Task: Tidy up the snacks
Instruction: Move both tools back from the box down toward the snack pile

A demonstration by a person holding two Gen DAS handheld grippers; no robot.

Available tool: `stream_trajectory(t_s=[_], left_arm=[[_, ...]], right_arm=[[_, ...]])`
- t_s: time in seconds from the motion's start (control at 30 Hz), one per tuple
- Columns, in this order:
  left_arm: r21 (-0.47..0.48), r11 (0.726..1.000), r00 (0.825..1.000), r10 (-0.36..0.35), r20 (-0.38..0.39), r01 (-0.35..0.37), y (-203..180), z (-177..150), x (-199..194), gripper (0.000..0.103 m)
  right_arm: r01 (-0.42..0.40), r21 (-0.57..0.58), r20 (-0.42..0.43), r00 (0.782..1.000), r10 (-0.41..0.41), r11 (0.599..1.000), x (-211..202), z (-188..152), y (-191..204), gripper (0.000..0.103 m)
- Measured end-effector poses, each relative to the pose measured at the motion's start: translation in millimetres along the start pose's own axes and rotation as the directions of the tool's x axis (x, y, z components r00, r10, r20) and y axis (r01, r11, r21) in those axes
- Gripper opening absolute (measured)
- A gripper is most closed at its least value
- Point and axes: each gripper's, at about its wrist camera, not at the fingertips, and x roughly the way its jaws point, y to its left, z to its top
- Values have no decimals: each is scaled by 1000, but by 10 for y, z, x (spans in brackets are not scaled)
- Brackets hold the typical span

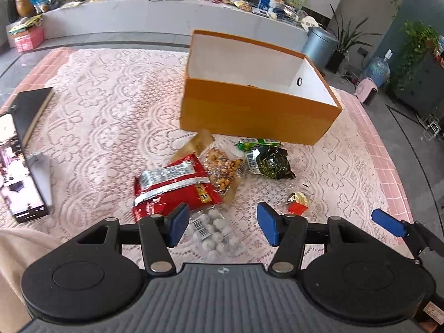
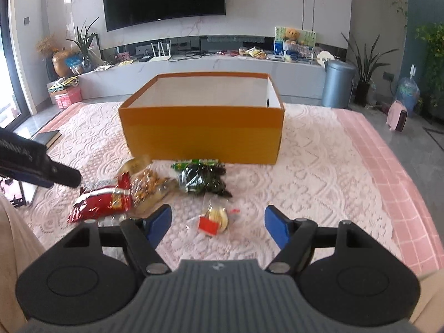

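Left wrist view: your left gripper (image 1: 223, 226) hangs spread and empty at lower centre over the white-ball packet (image 1: 212, 234), red bag (image 1: 173, 187) just above; orange box (image 1: 258, 111), upper centre, waits open-topped for loading. Right wrist view: your right gripper (image 2: 217, 226) is likewise spread, holding nothing, framing the small red-and-yellow snack (image 2: 213, 219) at centre, probably your easiest first pick.

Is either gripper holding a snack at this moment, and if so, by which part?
Nothing is held. The left gripper and right gripper are both open, with the snacks lying on the tablecloth.

We record a desk (image 2: 347, 166) under pink lace cloth, carrying an orange box (image 2: 202, 136) toward the far edge, snack packets (image 2: 155, 191) before it, and a black book (image 1: 30, 111) at the left edge.
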Motion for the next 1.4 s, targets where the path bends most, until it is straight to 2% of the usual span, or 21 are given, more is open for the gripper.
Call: stream_trajectory(t_s=[0.17, 0.27, 0.37, 0.47, 0.6, 0.67, 0.87, 1.13, 1.23, 1.3, 1.4], left_arm=[[-36, 999, 1000, 14, 5, -14, 54, -40, -65, 66], [-76, 997, 999, -16, -40, 13, 82, -63, 21, 66], [-172, 985, 995, -34, -89, 18, 139, -134, 205, 66], [-256, 966, 994, 0, -106, -28, 180, -215, 441, 68], [-306, 946, 990, 74, -117, -107, 169, -315, 707, 73], [-294, 948, 986, 80, -147, -121, 152, -343, 823, 78], [-307, 942, 983, 89, -162, -136, 140, -395, 988, 83], [-295, 944, 981, 103, -167, -150, 101, -432, 1087, 84], [-291, 942, 974, 113, -196, -168, 92, -460, 1159, 84], [-283, 945, 974, 111, -197, -165, 70, -463, 1189, 88], [-259, 951, 973, 117, -199, -167, 31, -454, 1234, 89]], right_arm=[[-31, 2, -1, 1000, 31, 1000, -8, -52, -39, 77], [-31, -19, -7, 1000, 31, 999, 35, -97, -31, 77], [-22, -21, -22, 1000, 21, 1000, 102, -117, -61, 77], [-17, 8, -40, 999, 17, 1000, 188, -133, -90, 77], [-21, 1, -58, 998, 21, 1000, 296, -195, -71, 78], [-10, -21, -54, 999, 9, 1000, 350, -229, -42, 84], [-3, -60, -64, 998, -1, 998, 475, -273, -12, 86], [22, -103, -64, 998, -28, 994, 522, -285, 44, 87], [26, -78, -72, 997, -31, 997, 498, -280, 25, 87], [22, -47, -83, 996, -26, 999, 495, -245, 12, 91], [59, -31, -85, 995, -61, 998, 520, -215, 10, 92]])
